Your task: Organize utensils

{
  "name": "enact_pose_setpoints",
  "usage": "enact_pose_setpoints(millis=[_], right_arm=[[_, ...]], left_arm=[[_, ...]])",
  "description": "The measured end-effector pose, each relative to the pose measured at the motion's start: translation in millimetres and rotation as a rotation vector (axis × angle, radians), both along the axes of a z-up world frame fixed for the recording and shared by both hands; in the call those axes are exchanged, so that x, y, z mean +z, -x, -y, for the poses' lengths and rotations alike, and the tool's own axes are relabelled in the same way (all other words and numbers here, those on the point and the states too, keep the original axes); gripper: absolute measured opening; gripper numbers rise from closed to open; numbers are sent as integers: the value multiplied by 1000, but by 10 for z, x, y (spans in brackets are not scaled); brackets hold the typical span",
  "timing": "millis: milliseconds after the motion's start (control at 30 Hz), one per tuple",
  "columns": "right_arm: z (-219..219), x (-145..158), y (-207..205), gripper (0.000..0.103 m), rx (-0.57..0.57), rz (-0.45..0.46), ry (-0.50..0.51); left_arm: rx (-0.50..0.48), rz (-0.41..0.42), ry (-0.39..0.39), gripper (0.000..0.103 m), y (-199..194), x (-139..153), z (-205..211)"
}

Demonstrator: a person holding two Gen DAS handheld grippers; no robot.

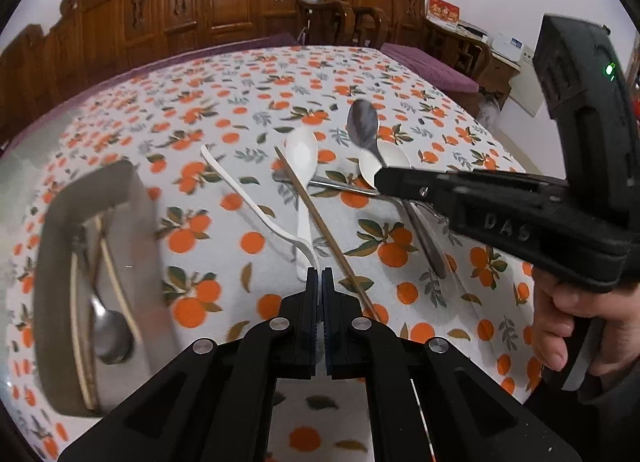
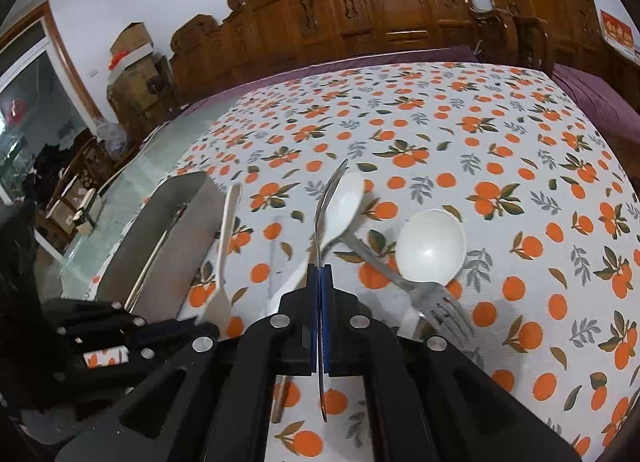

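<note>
At the far left a grey metal tray (image 1: 100,185) sits on the orange-print tablecloth (image 1: 248,101), holding 1 steel spoon (image 1: 108,326) and pale chopsticks (image 1: 116,282). The left gripper (image 1: 320,278) points forward low over the cloth, its fingers pressed together on the curled end of a white fork (image 1: 256,201). Right of it lie a white spoon (image 1: 302,165) and 1 brown chopstick (image 1: 320,221). The right gripper (image 2: 320,274), held in a hand (image 1: 568,322) from the right, reaches leftward, pinching the handle of a metal spoon (image 1: 364,121) lifted edge-on. Its body reads "DAS". Near it lie a white soup spoon (image 2: 432,246) and a steel fork (image 2: 436,302).
</note>
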State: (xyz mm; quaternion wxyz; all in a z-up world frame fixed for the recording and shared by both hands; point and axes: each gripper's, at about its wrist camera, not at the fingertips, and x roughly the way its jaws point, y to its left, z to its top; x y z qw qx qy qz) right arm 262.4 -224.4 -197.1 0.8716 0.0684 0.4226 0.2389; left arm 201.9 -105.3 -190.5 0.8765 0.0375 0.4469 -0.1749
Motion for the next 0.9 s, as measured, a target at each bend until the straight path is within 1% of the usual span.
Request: enact_pose_setpoints(millis=[267,500,700,900], right_arm=[[-184,111,113,2,50,23,-11],[-321,221,208,2,86,50,-20],[-412,241,258,2,112,59,-12],[-455,223,274,2,127,57,-5]], left_arm=[[2,50,-62,1,138,301,-222],[27,54,-83,1,184,421,-480],[45,30,-92,1,126,416,-751],[58,-29,-91,1,-12,286,-974]])
